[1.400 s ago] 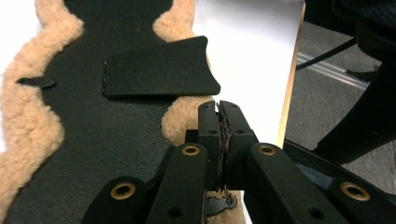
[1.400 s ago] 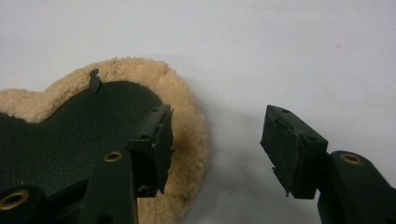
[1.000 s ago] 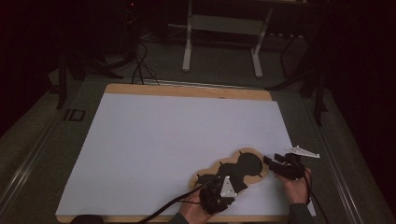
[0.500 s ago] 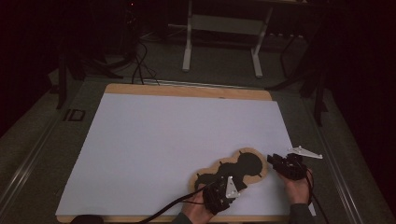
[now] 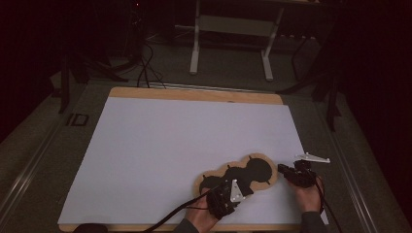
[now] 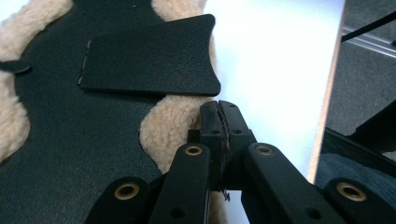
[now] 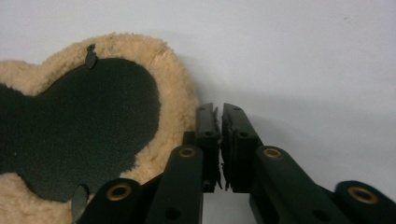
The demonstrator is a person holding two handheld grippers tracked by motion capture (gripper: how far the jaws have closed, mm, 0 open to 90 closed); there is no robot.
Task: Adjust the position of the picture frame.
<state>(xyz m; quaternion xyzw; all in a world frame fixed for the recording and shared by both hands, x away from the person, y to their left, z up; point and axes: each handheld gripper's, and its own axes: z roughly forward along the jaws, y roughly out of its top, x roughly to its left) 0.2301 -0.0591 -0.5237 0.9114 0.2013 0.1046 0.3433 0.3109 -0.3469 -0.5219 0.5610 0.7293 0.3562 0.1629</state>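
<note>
A black lobed pad (image 5: pixel 257 170) with a tan fleece rim (image 7: pixel 173 93) lies flat near the front right of the white sheet (image 5: pixel 194 136). My left gripper (image 5: pixel 248 187) rests at the pad's front edge. In the left gripper view it (image 6: pixel 219 105) is shut, its pads touching beside the fleece, with nothing seen between them. My right gripper (image 5: pixel 282 169) points at the pad's right end. Its jaws (image 7: pixel 219 108) have just been closing. A narrow slit remains between them, and they lie beside the fleece rim, which is not between them.
A black flap (image 6: pixel 149 56) lies on the pad's dark face. The white sheet covers a wooden board (image 5: pixel 194 94) on the table. The board's right edge (image 6: pixel 327 93) runs close to my left gripper. Table legs and cables stand on the floor beyond.
The right gripper's jaws have drawn together at the pad's right end. Both hands and the pad stay where they were.
</note>
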